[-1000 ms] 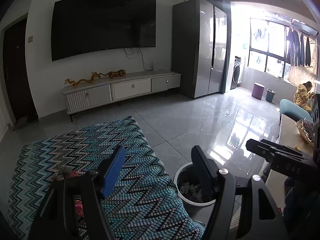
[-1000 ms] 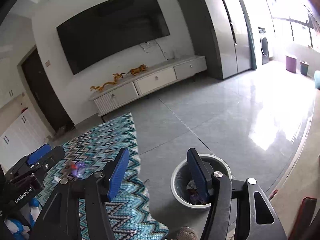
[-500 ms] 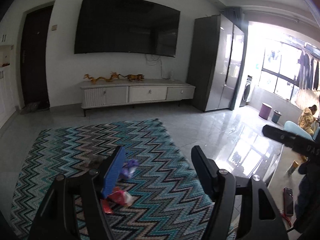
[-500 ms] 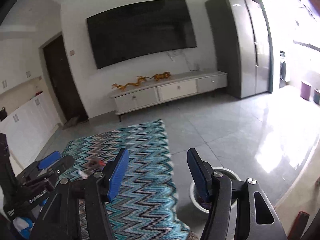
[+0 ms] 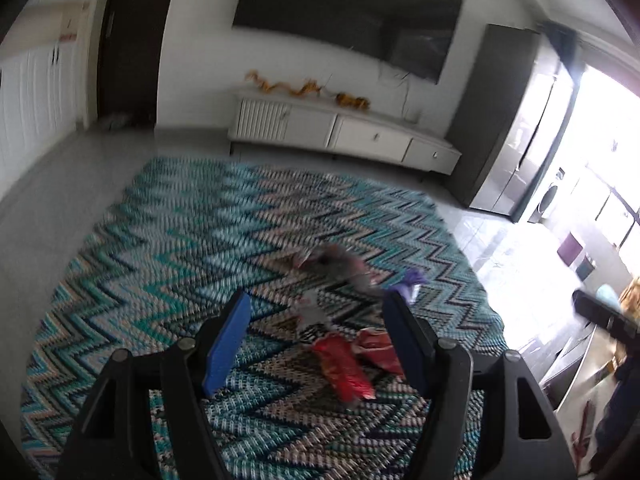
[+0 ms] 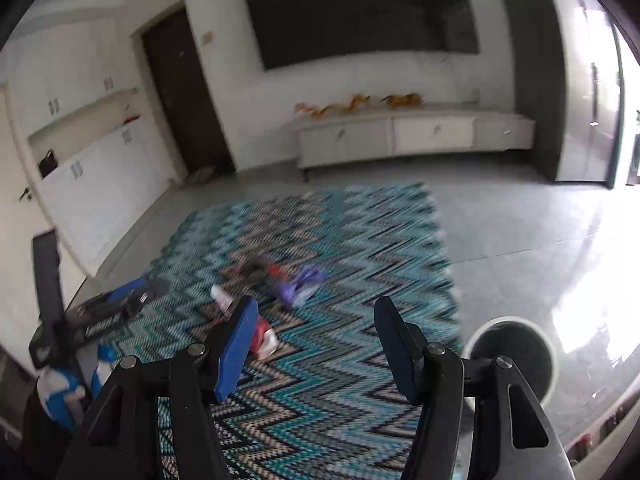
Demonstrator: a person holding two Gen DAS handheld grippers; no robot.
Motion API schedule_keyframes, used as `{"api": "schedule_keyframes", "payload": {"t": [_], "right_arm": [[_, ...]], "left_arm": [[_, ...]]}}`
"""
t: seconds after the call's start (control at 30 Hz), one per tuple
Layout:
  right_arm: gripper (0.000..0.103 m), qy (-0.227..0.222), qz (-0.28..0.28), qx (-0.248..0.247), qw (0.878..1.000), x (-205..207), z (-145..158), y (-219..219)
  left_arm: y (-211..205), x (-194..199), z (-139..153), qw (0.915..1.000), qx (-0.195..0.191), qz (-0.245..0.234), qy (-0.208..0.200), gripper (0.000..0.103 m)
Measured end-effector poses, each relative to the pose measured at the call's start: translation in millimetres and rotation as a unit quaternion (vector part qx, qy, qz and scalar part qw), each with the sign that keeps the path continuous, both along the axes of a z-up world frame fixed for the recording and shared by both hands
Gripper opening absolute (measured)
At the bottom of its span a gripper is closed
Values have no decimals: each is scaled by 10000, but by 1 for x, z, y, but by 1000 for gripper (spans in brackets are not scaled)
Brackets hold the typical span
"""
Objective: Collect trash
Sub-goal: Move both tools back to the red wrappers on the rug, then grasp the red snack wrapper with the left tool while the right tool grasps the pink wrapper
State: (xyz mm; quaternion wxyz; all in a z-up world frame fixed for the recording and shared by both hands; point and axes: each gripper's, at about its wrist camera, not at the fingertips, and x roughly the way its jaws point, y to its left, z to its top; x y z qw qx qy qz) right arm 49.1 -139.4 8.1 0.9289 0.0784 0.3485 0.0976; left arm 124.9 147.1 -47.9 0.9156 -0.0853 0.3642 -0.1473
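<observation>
Several pieces of trash lie on a teal zigzag rug (image 5: 168, 240): a red wrapper (image 5: 342, 366), a purple wrapper (image 5: 410, 282) and a grey-pink one (image 5: 340, 262). My left gripper (image 5: 316, 340) is open and empty, held above the red wrapper. My right gripper (image 6: 316, 340) is open and empty over the rug (image 6: 340, 380). The purple wrapper (image 6: 302, 284) and a red-white wrapper (image 6: 264, 336) lie ahead of it. A white trash bin (image 6: 516, 350) stands on the floor to its right. The left gripper (image 6: 104, 312) also shows at the left of the right wrist view.
A white TV cabinet (image 5: 340, 130) stands against the far wall under a wall TV (image 5: 348, 12). A dark tall fridge (image 5: 508, 120) is at the right. White cupboards (image 6: 92, 168) line the left wall. Glossy grey tiles (image 6: 520, 240) surround the rug.
Both grippers have swung left and tilted down toward the rug. The trash pile now sits between the left gripper's fingers. Both stayed open.
</observation>
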Motion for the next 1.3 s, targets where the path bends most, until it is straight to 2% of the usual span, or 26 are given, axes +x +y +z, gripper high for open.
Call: {"api": "schedule_keyframes", "payload": {"t": [0.2, 0.43, 0.63, 0.87, 1.0, 1.23, 1.3], "right_arm": [[58, 518, 608, 39, 9968, 31, -49, 29], [58, 873, 1082, 83, 9903, 61, -90, 48], [53, 1056, 1397, 109, 9845, 82, -114, 63], [44, 1123, 1623, 279, 9799, 91, -124, 72], [27, 1133, 1814, 216, 9766, 86, -128, 82], [10, 995, 1764, 221, 9790, 67, -119, 78], [9, 966, 1684, 255, 9806, 57, -115, 71]], "left_arm": [[-9, 37, -45, 9978, -243, -170, 593, 67], [-16, 56, -74, 9955, -364, -129, 866, 66], [-19, 61, -87, 9941, -479, -251, 938, 45], [-26, 56, -91, 9944, -535, -430, 803, 30], [-32, 53, -90, 9949, -503, -500, 721, 28], [-40, 47, -80, 9961, -422, -539, 559, 25], [-38, 41, -73, 9963, -419, -555, 498, 25]]}}
